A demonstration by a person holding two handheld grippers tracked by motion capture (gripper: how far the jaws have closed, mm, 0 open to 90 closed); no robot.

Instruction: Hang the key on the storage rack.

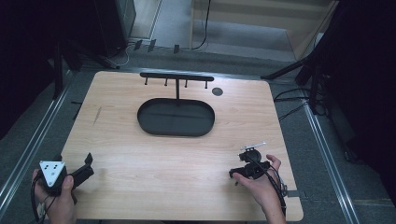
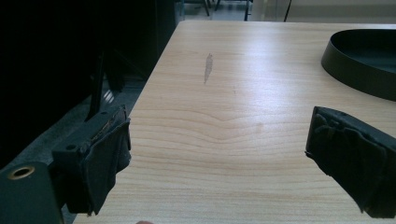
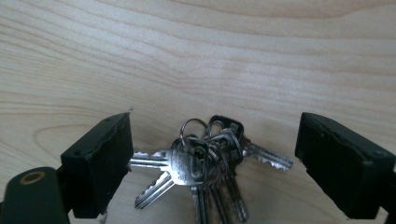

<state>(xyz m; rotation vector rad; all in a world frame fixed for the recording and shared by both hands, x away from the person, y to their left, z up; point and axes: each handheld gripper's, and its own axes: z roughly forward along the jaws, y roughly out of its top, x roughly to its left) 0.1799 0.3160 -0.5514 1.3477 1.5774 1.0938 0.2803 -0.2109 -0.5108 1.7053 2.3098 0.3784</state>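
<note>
The right gripper (image 3: 212,158) hovered wide open with the bunch of keys (image 3: 208,161) between its fingers (image 3: 100,158) on the tabletop (image 3: 196,56) (grasp pending); closing on the rings seemed next.

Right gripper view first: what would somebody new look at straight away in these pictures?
Probably the bunch of silver metal keys, lying on the light wooden table between the right gripper's wide-open black jaws. In the high view, the big black oval tray stands out at the table's middle, with a black T-shaped hook rack rising behind it. The left gripper is open near the table's left front corner, with nothing between its jaws.
</note>
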